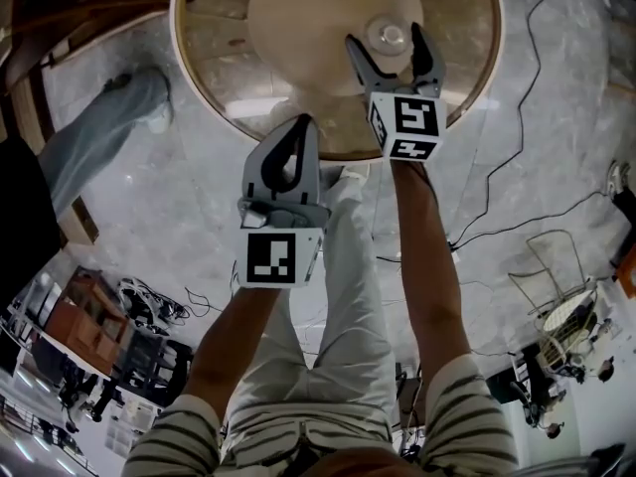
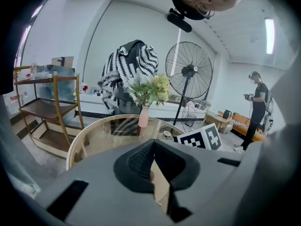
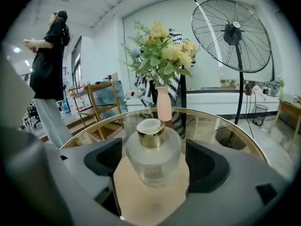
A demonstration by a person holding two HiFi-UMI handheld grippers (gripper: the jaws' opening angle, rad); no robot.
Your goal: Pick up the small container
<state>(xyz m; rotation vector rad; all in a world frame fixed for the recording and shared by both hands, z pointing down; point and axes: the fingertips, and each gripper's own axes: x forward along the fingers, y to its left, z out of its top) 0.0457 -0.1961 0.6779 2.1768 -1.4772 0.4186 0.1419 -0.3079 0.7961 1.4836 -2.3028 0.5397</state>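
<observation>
right gripper [image 1: 384, 36] is sitting wide open and gripping nothing. The small container [image 3: 153, 154] is standing upright dead centre between its 2 jaws on the glass table [image 1: 467, 97], with a gap showing each side, so the pads aren't pressing it. left gripper [image 1: 301, 127] is hanging short of the table edge, behind and left of the right one, with its jaws together and nothing in them. The container is looking like a squat round glass bottle with a gold collar [image 3: 150, 139] and a pale cap on top. I'm judging it as rigid, smooth and slippery, heavy-ish for its size, and breakable if it's dropping onto the glass. Best hold is pads on the widest part of the body, below the shoulder, not on the collar or cap, since the cap may be sitting loose. The curved wall is giving only 2 small contact patches, so I'm expecting it to squirt forward out of the jaws on an off-centre close. Closing wants to be square and firm, not hard.
</observation>
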